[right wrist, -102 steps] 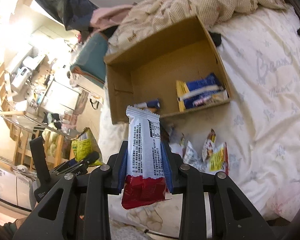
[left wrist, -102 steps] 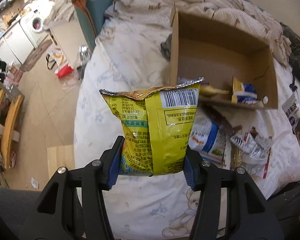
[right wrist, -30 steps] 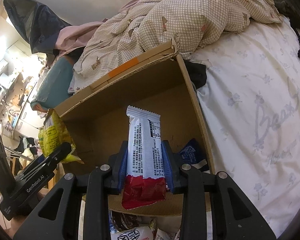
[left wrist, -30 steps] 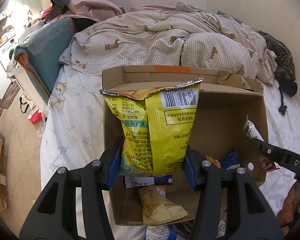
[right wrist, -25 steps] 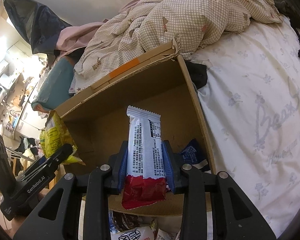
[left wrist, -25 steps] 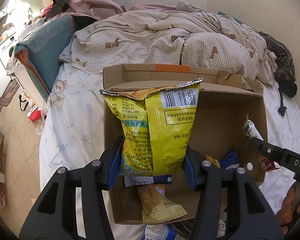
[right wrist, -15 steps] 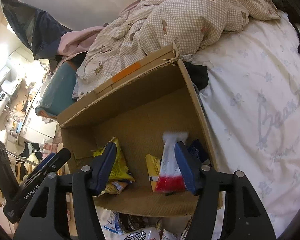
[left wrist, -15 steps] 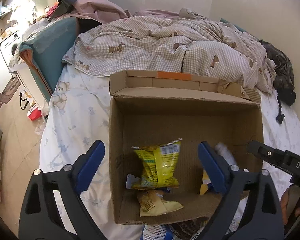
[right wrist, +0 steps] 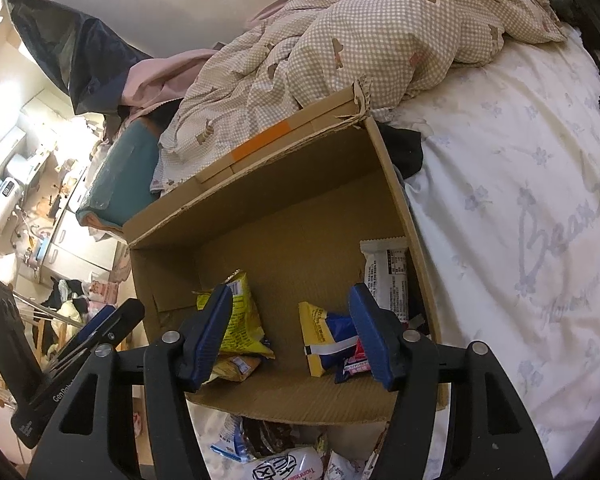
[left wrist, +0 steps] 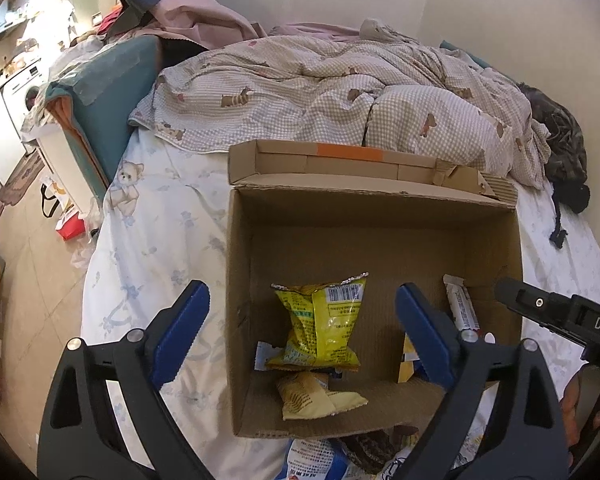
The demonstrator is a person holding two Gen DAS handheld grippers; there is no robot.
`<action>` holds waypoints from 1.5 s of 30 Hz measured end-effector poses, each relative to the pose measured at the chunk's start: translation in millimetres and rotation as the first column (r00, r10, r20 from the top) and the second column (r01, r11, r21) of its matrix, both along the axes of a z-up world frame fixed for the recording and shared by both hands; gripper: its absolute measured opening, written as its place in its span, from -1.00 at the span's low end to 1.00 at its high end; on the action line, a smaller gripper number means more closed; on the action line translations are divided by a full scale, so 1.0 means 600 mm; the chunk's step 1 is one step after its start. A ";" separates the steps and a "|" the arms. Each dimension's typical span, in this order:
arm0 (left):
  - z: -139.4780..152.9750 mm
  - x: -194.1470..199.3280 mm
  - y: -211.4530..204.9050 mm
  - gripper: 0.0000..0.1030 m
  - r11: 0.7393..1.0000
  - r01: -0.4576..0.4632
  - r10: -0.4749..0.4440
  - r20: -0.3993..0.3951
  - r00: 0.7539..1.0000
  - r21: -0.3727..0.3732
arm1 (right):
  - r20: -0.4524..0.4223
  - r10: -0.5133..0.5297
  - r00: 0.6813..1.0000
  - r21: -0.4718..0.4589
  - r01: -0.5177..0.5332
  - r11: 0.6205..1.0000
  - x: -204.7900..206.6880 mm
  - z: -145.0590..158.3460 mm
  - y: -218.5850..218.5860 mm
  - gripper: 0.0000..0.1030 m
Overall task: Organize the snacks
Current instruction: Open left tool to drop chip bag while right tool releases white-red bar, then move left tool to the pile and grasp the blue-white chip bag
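Note:
An open cardboard box [left wrist: 372, 204] [right wrist: 268, 208] sits on the bed. Inside lie a yellow snack bag [left wrist: 320, 320] [right wrist: 240, 320], a white and red wrapped bar [left wrist: 462, 308] [right wrist: 388, 276] against the right wall, a tan packet [left wrist: 316, 398] and a yellow and blue packet [right wrist: 324, 336]. My left gripper [left wrist: 300, 332] is open and empty above the box's front left. My right gripper [right wrist: 292, 332] is open and empty above the box's front; its side shows in the left wrist view [left wrist: 556, 316].
Several loose snack packets [right wrist: 276, 456] [left wrist: 320, 460] lie on the sheet in front of the box. A checked duvet [left wrist: 340, 92] is bunched behind the box. The bed's left edge drops to the floor [left wrist: 32, 256], with a teal headboard cushion [left wrist: 112, 92] beyond.
Both grippers carried their snacks over the box and opened. The yellow bag and the white and red bar dropped into the box. Both grippers are now empty.

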State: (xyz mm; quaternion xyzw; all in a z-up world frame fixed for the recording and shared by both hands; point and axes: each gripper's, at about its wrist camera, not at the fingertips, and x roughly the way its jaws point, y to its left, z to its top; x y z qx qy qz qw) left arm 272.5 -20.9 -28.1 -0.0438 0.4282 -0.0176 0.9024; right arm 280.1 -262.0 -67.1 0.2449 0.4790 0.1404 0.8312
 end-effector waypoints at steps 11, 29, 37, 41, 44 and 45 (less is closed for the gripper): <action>0.024 -0.050 0.048 0.80 0.996 -0.081 0.081 -0.022 0.997 -0.029 | 0.007 0.003 1.000 -0.004 -0.003 1.000 -0.063 0.025 0.002 0.31; 0.049 -0.178 0.055 0.80 1.000 -0.013 0.013 -0.020 1.000 -0.008 | -0.036 -0.100 0.994 0.032 0.102 0.994 -0.190 0.027 -0.054 0.66; 0.027 -0.212 0.061 0.80 0.999 -0.040 0.038 -0.063 0.997 -0.030 | -0.061 -0.116 0.991 0.014 0.117 0.993 -0.225 0.019 -0.068 0.66; 0.011 -0.222 0.070 0.86 0.996 -0.071 0.067 -0.093 0.993 -0.047 | -0.096 -0.132 0.987 -0.029 0.130 0.991 -0.237 0.006 -0.077 0.66; -0.005 -0.223 0.074 0.87 0.994 -0.099 0.092 -0.124 0.988 -0.052 | -0.128 -0.144 0.981 0.001 0.146 0.989 -0.246 -0.006 -0.087 0.66; -0.012 -0.221 0.075 0.87 0.993 -0.106 0.097 -0.143 0.985 -0.059 | -0.138 -0.148 0.979 0.009 0.150 0.989 -0.248 -0.010 -0.090 0.66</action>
